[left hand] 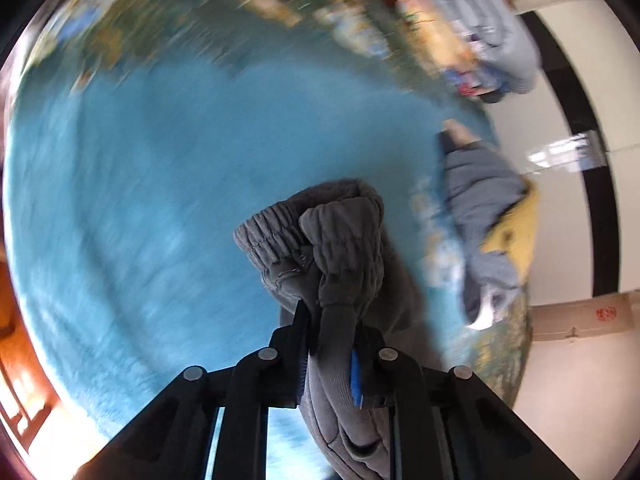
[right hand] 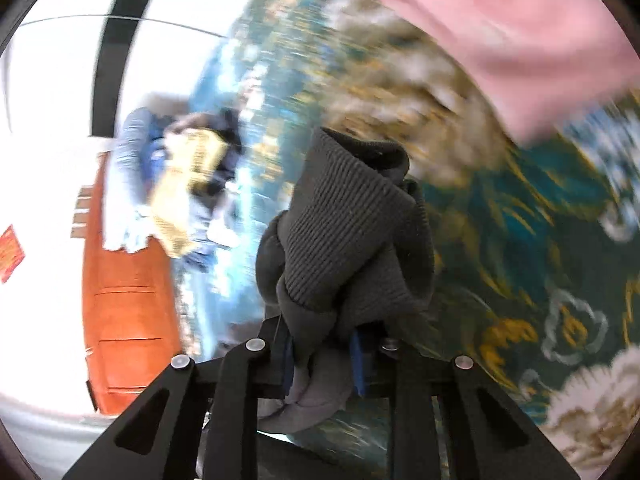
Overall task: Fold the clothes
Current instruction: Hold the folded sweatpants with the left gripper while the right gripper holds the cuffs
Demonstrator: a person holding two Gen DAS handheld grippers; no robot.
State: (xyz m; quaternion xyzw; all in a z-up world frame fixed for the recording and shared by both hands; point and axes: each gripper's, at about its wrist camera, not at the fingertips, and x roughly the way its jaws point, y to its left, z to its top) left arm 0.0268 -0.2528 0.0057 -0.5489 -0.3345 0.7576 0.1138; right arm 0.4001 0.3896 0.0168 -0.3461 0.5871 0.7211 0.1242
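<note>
The left gripper [left hand: 332, 340] is clamped on a bunch of grey garment [left hand: 340, 248]. The cloth fills the gap between its two fingers, and the gathered elastic band stands up just ahead of the fingertips, while more grey cloth hangs down between the gripper's arms toward the camera. Beyond and to the left of this gripper spreads a blue bedspread [left hand: 140, 200], smeared by motion. To its right, well apart from it, lies a heap of blue-grey and yellow clothes [left hand: 488, 216]. Farther ahead and to the right sits a second pile [left hand: 476, 28] of pale blue cloth.

The right gripper [right hand: 322, 348] likewise pinches grey cloth between its fingers. A ribbed cuff [right hand: 348, 220] rises straight ahead of the fingertips, folded over on itself, with a lighter grey fold drooping below the fingers. This is probably the same garment, though the blur keeps that from being certain. Ahead and to the right of this gripper lies a pink cloth [right hand: 520, 40] on a patterned floral cover [right hand: 540, 240]. To the left stands an orange wooden cabinet [right hand: 128, 300].
</note>
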